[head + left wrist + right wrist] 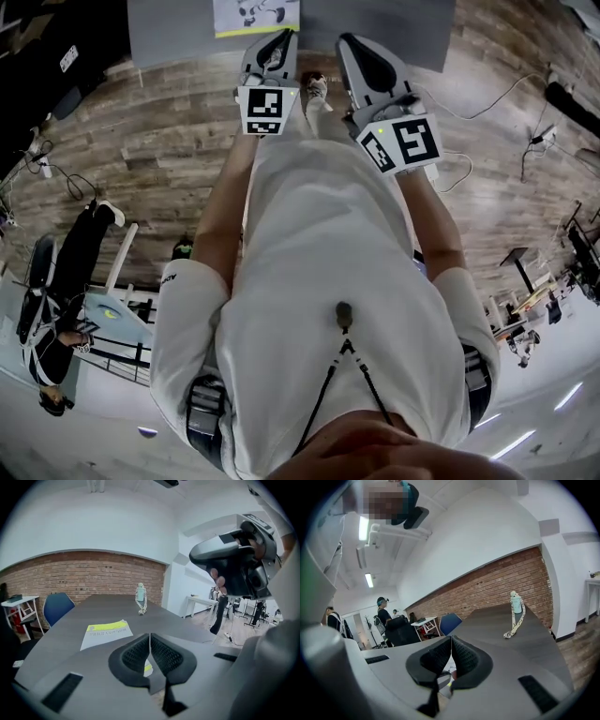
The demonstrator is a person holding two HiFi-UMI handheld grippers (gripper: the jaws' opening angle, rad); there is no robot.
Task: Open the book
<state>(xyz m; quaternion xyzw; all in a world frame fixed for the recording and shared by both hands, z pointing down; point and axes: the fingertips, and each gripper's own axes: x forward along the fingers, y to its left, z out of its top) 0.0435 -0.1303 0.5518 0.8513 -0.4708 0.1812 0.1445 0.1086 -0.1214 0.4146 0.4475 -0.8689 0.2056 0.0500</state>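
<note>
The book lies closed and flat on the grey table: a white cover with a yellow band along its far edge. In the head view the book sits at the table's near edge, just beyond both grippers. My left gripper is shut and empty, hovering short of the book. My right gripper is also shut with nothing between its pads. From above, the left gripper and the right gripper are side by side in front of my body, both short of the table edge.
A small bottle with a lanyard stands farther back on the table, the same bottle showing in the right gripper view. A blue chair is at the table's left, before a brick wall. People stand across the room. Cables lie on the wooden floor.
</note>
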